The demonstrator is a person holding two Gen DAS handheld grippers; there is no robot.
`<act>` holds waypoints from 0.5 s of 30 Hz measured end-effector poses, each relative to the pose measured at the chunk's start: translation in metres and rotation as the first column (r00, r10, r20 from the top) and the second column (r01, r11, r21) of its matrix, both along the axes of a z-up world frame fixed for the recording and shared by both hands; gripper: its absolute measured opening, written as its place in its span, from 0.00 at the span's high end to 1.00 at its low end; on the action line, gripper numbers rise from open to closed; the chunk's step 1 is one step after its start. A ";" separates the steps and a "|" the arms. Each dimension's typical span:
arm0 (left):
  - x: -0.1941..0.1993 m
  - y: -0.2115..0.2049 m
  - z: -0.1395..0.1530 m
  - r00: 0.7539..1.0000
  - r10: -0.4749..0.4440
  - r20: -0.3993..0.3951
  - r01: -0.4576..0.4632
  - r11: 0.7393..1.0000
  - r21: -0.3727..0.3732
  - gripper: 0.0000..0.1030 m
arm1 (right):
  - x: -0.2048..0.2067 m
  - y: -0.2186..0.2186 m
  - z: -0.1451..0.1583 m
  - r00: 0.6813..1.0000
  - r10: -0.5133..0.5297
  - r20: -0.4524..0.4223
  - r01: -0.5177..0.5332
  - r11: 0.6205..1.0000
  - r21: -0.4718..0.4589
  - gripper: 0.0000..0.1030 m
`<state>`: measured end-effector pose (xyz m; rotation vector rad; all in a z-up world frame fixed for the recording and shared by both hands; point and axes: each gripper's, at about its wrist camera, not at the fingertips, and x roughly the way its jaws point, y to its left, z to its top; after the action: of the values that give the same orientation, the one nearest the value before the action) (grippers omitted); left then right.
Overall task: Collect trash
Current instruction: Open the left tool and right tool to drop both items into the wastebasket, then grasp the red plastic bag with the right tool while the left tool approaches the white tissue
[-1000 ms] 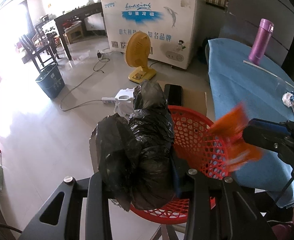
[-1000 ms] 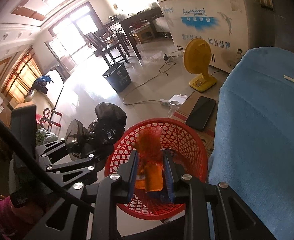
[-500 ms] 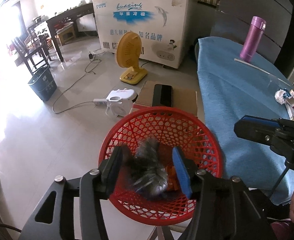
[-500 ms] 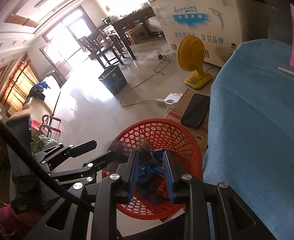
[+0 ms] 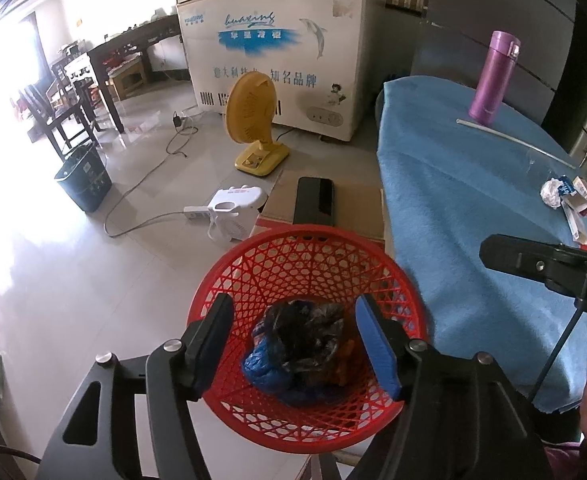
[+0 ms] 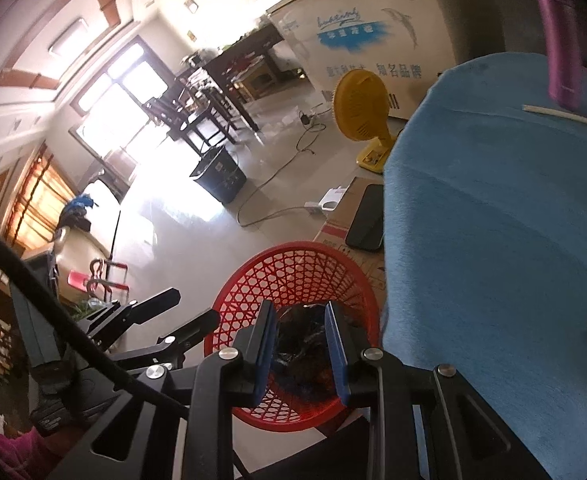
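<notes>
A red mesh basket (image 5: pixel 305 240) stands on the floor beside the blue-covered table (image 5: pixel 473 208). Inside it lie a crumpled black plastic bag (image 5: pixel 305 328), a blue bag (image 5: pixel 265 368) and an orange wrapper (image 5: pixel 347 356). My left gripper (image 5: pixel 293 304) hangs over the basket, its jaws opening, with nothing between the pads. My right gripper (image 6: pixel 299 344) is shut and empty above the basket (image 6: pixel 293 252), near the table edge; it also shows from the side as the right gripper (image 5: pixel 493 250). Crumpled white paper (image 5: pixel 551 194) and small cartons (image 5: pixel 581 200) lie on the table.
A purple bottle (image 5: pixel 493 76) and a white straw (image 5: pixel 513 142) are on the table's far side. A cardboard box with a phone (image 5: pixel 315 200), a white heater (image 5: pixel 233 212), a yellow fan (image 5: pixel 253 120), a dark bin (image 5: pixel 83 180), cables and a white freezer (image 5: pixel 277 52) stand on the floor.
The left gripper let go of the black bag, which dropped into the basket, and its jaws widened. The orange wrapper left the right gripper and lies in the basket; that gripper shifted towards the table.
</notes>
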<state>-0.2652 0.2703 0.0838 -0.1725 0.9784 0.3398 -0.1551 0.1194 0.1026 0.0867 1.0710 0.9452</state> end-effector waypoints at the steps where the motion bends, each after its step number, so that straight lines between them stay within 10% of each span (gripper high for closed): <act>1: 0.001 -0.002 0.000 1.000 -0.004 0.002 0.004 1.000 0.003 0.37 | 0.001 -0.005 0.001 1.000 -0.013 0.001 0.013 1.000 0.006 0.72; 11: 0.017 -0.039 0.013 0.996 -0.084 0.031 0.083 0.996 0.016 0.34 | 0.010 -0.074 0.003 0.986 -0.165 0.018 0.164 0.986 0.035 0.64; 15: 0.024 -0.056 0.018 0.991 -0.128 0.045 0.127 0.992 0.016 0.33 | 0.009 -0.118 0.005 0.960 -0.280 0.025 0.277 0.957 0.089 0.26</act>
<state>-0.2417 0.2141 0.1019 -0.1052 0.9368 0.2238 -0.1465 0.0018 0.1073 0.2821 0.9542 0.7334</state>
